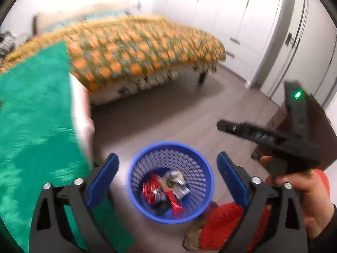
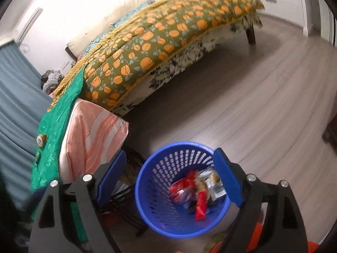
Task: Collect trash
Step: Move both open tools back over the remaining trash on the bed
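Blue basket (image 1: 170, 182) on the floor, holding red and silver wrappers (image 1: 166, 189); left gripper (image 1: 166, 181) and right gripper (image 2: 172, 179) above it, fingers apart and empty; small items on green cloth (image 2: 54, 130) possibly left.

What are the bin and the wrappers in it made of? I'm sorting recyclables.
The bin looks like moulded plastic: glossy blue, with a regular lattice of holes in its wall. The wrappers look like thin foil-lined plastic film: shiny red and silver, crumpled. Blur leaves the wrappers' exact material open.
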A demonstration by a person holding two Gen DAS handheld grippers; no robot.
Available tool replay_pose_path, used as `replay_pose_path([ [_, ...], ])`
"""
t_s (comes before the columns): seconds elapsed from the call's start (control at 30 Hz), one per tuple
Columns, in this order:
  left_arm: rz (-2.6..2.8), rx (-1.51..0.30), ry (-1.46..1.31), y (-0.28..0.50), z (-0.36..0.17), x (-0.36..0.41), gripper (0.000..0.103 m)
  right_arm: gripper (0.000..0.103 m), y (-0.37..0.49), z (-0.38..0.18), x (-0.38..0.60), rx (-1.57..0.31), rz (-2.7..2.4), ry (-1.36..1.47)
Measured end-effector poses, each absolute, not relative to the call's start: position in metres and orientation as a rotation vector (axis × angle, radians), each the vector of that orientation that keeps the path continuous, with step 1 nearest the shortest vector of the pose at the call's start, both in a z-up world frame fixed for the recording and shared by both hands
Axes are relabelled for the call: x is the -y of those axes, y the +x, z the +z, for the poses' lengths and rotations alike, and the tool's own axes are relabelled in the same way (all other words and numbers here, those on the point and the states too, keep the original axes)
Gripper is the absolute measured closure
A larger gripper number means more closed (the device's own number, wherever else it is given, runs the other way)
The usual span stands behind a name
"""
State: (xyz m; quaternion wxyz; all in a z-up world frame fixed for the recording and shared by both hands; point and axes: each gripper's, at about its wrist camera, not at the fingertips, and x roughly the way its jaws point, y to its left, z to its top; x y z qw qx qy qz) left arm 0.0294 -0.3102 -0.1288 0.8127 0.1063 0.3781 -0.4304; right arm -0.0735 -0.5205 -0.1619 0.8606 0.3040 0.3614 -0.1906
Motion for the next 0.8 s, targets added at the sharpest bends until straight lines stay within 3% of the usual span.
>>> replay_pose_path([
  [0.03,-0.924,-0.794,0.211,0.026,-0.121,0.298,0.006,0.009,-0.072,-0.158,0.513,-0.75,-0.396,0.587],
  [0.5,-0.755,-0.851,0.243,0.069,-0.096,0.063,0.005,0.009,0.053,-0.088,0.255,-0.845,0.095,0.062],
  [0.8,-0.539,-0.856,0.172,0.176,-0.092,-0.064,0.006,0.009,0.162,-0.131,0.151,-0.959,0.31,-0.018],
])
